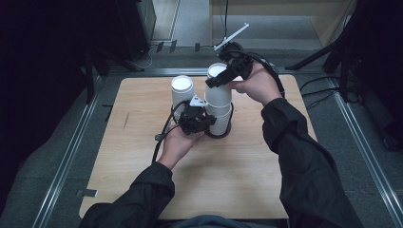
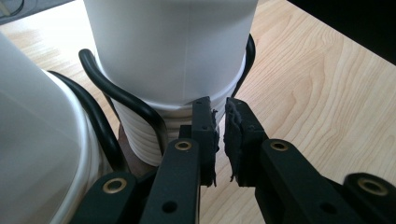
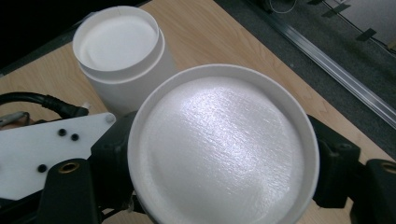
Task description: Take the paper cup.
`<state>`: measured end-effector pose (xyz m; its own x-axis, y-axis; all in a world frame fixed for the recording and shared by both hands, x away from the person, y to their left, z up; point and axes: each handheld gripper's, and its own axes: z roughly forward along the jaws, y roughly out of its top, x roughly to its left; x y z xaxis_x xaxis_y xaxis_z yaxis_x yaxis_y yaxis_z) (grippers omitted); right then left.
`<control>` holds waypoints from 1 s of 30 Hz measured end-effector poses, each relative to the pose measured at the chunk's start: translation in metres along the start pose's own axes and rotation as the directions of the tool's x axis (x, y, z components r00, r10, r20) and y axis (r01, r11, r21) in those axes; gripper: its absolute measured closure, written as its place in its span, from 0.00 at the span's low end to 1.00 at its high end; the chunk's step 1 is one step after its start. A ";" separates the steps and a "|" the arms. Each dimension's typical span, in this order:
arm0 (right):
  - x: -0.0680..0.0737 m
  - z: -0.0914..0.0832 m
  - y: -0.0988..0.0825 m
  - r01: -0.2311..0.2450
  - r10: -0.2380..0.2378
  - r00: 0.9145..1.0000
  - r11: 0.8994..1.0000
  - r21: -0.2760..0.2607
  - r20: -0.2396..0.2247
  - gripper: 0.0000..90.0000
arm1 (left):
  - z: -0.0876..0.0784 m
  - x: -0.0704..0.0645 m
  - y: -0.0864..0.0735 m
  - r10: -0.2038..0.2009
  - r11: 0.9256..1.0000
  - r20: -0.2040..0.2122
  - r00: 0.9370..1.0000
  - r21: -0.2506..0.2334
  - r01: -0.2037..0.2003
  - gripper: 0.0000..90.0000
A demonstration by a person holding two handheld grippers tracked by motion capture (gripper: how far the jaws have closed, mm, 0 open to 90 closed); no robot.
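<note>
A pale wood table (image 1: 199, 185) sits in a dim room, on grey floor (image 1: 332, 137) with metal rails (image 1: 62, 161) running along both sides. Black stand legs (image 1: 313, 57) and loose cables (image 1: 318, 90) lie on the floor beyond the far edge, with a light wooden panel (image 1: 280, 14) behind them; the left side of the room is too dark to read.

Two stacks of white upside-down cups stand near the table's far middle. The left stack (image 1: 182, 95) stands free. The right stack (image 1: 219, 116) is just beside it, ringed at its base by a black cable (image 2: 121, 95).

The left gripper (image 1: 203, 121) lies low at the near side of the right stack. In the left gripper view its jaws are almost closed, a thin gap between the pads (image 2: 208, 135), tips at the ribbed rims of the stack's lower cups; they seem to pinch a rim edge, though the view is too close to be sure.

The right gripper (image 1: 223, 78) comes in from the far right, its jaws spread wide on either side of the top cup (image 3: 224, 149) and pressed to its wall, as the right gripper view shows from above. That cup sits a little tilted on the stack.
</note>
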<state>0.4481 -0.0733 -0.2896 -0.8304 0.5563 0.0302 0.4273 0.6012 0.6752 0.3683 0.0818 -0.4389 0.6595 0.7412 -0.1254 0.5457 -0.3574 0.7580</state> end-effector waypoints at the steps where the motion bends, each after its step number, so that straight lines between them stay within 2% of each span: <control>1: 0.000 0.000 0.000 0.000 0.000 1.000 1.000 0.000 0.000 0.28 | 0.000 0.000 0.000 0.000 1.000 0.000 1.000 0.000 0.000 0.91; 3: 0.000 -0.009 0.004 -0.009 0.009 1.000 1.000 -0.004 -0.001 0.28 | 0.000 0.000 0.000 0.001 1.000 0.000 1.000 0.000 -0.001 0.90; 13: 0.003 -0.029 0.018 -0.009 0.009 1.000 1.000 0.000 0.002 0.28 | 0.000 0.000 0.000 0.002 1.000 0.006 1.000 0.003 -0.002 0.87; 18: 0.009 -0.045 0.026 0.020 -0.020 1.000 1.000 0.002 0.020 0.28 | -0.001 0.000 -0.001 -0.006 1.000 0.011 1.000 0.004 0.006 0.87; 25: 0.011 -0.063 0.023 0.031 -0.031 0.999 0.999 -0.009 0.014 0.28 | -0.002 0.001 -0.002 -0.010 1.000 0.019 1.000 0.008 0.010 0.83; 29: 0.012 -0.074 0.017 0.037 -0.037 0.999 0.999 -0.002 0.009 0.28 | -0.003 0.000 -0.002 -0.005 1.000 0.030 1.000 0.004 0.005 0.81; 30: 0.014 -0.081 0.012 0.035 -0.035 0.999 0.999 -0.007 0.003 0.28 | -0.004 0.000 -0.001 -0.007 1.000 0.037 0.999 -0.002 0.007 0.79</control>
<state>0.4127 -0.1053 -0.2215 -0.8440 0.5363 0.0046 0.3955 0.6165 0.6808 0.3656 0.0845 -0.4376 0.6745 0.7220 -0.1544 0.5494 -0.3512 0.7582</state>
